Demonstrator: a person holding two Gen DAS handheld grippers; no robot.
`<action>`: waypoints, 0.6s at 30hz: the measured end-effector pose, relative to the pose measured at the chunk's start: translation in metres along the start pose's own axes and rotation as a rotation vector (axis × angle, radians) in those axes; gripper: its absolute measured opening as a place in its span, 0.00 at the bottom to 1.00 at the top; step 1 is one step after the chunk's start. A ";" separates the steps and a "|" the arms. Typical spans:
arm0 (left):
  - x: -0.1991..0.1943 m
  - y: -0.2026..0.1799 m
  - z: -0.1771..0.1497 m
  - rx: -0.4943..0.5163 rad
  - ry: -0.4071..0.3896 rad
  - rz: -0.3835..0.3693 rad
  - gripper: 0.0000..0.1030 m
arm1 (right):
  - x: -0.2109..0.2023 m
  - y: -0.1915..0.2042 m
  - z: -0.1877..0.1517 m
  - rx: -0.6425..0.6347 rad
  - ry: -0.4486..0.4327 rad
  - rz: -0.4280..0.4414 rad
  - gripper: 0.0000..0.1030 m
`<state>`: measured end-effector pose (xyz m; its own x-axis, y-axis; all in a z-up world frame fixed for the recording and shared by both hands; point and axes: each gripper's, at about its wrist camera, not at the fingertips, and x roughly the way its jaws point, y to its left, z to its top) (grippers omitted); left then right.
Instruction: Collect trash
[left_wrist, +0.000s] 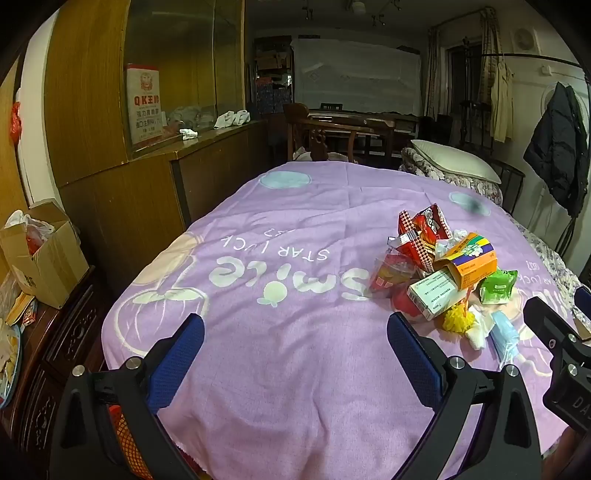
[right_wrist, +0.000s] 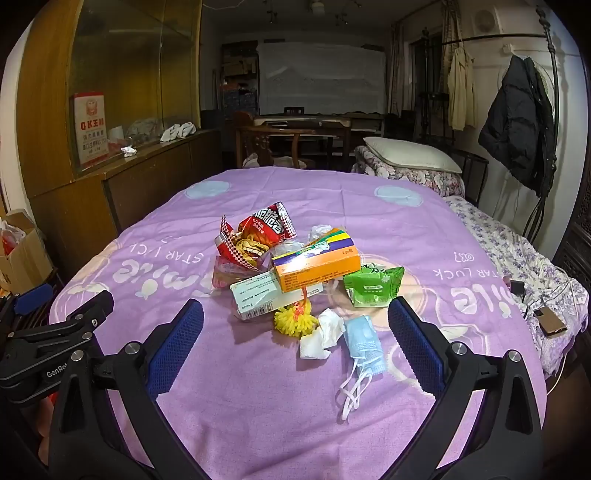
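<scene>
A heap of trash lies on the purple cloth (right_wrist: 258, 387): a red snack bag (right_wrist: 258, 236), an orange box (right_wrist: 317, 264), a white carton (right_wrist: 258, 293), a green packet (right_wrist: 373, 288), a yellow frilly thing (right_wrist: 295, 319), a crumpled tissue (right_wrist: 321, 339) and a blue face mask (right_wrist: 364, 345). My right gripper (right_wrist: 295, 321) hangs open just short of the heap, nothing between its blue pads. My left gripper (left_wrist: 295, 332) is open over bare cloth (left_wrist: 295, 369), with the heap, orange box (left_wrist: 469, 264) and mask (left_wrist: 506, 338) to its right. An orange mesh thing (left_wrist: 125, 439) shows beside the left finger.
A wooden cabinet (left_wrist: 147, 177) and a cardboard box (left_wrist: 40, 258) stand to the left. A pillow (right_wrist: 410, 155) on folded bedding lies beyond the table. A phone (right_wrist: 550, 321) rests on the flowered bedding at right. A dark jacket (right_wrist: 517, 129) hangs on a rack.
</scene>
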<state>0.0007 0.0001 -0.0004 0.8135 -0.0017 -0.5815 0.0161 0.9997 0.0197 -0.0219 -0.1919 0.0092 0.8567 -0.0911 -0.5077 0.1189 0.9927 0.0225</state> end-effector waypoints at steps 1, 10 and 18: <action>0.000 0.000 0.000 0.001 0.001 0.000 0.95 | 0.000 0.000 0.000 0.000 -0.001 0.000 0.93; 0.000 0.000 0.000 0.001 0.004 0.001 0.95 | 0.000 0.000 0.000 0.000 0.000 0.000 0.93; 0.000 0.000 0.000 0.000 0.007 0.000 0.95 | 0.000 0.000 0.000 0.001 0.001 0.000 0.93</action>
<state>0.0008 0.0001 -0.0005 0.8093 -0.0015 -0.5874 0.0163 0.9997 0.0199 -0.0217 -0.1918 0.0086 0.8564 -0.0913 -0.5081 0.1195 0.9926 0.0231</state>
